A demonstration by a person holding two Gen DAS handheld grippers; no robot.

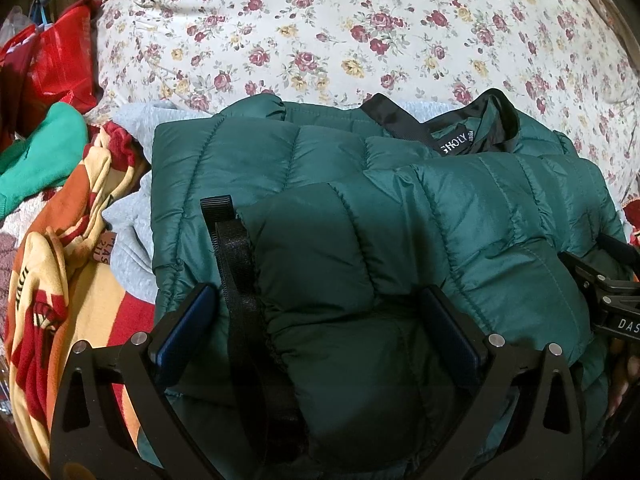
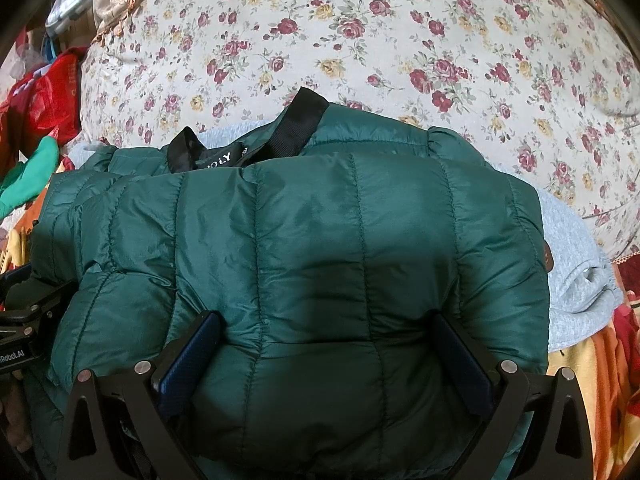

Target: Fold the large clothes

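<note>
The green puffer jacket [image 2: 320, 248] lies folded on a grey garment [image 2: 576, 248], near the flowered bedspread [image 2: 360, 32]. The left gripper [image 1: 320, 320] and right gripper [image 2: 320, 344] both stand wide open, each straddling a bulge of the jacket's near edge; whether the pads actually press it is hard to tell. The slick, springy padding could puff back and undo the fold. Left of the jacket, a red bag [image 1: 60, 60] hides its contents.
</note>
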